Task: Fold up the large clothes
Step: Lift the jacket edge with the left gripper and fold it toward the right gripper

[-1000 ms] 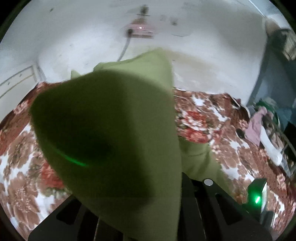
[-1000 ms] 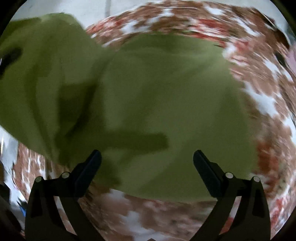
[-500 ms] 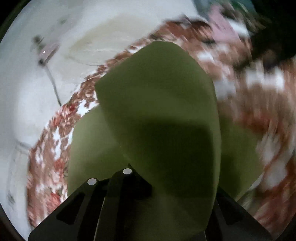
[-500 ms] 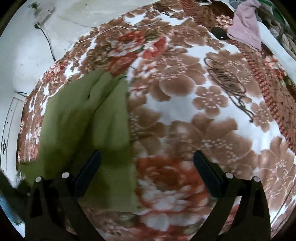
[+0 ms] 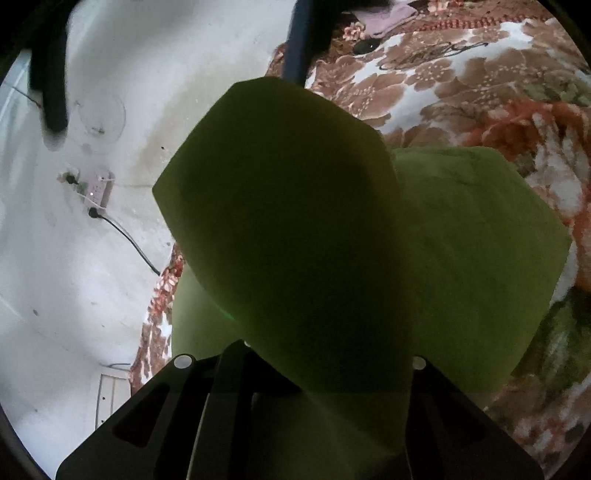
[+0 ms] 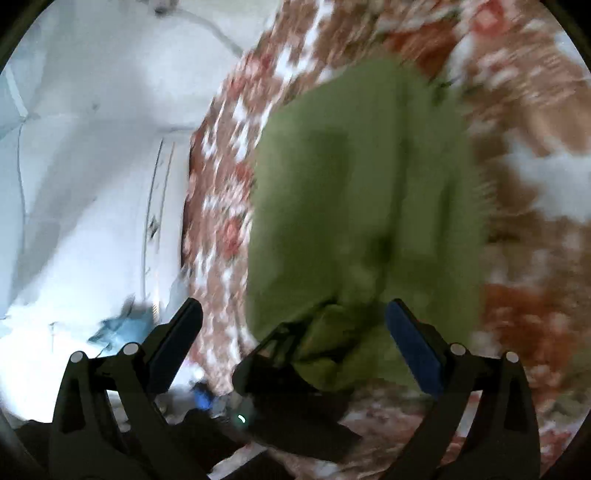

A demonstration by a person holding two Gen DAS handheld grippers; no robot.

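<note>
A large olive-green garment (image 5: pixel 480 240) lies partly spread on the floral bedspread (image 5: pixel 461 85). My left gripper (image 5: pixel 295 376) is shut on one edge of it, and the pinched flap (image 5: pixel 280 221) stands up in front of the camera and hides the fingertips. In the right wrist view the garment (image 6: pixel 369 184) lies in folds across the bed, blurred by motion. My right gripper (image 6: pixel 294 306) is open above its near end, holding nothing. The left gripper (image 6: pixel 284 354) shows there, low between my right fingers, clamped on bunched green fabric.
The bed meets a white wall (image 5: pixel 74 258) with a power strip and black cable (image 5: pixel 98 190). A pink cloth (image 5: pixel 388 11), a small dark object (image 5: pixel 364 46) and a blue post (image 5: pixel 299 37) sit at the far end. Something blue (image 6: pixel 122 328) lies off the bed's edge.
The left gripper came down and rolled, keeping its hold on the green flap. The right gripper stayed open and swung from the bare bedspread back over the garment.
</note>
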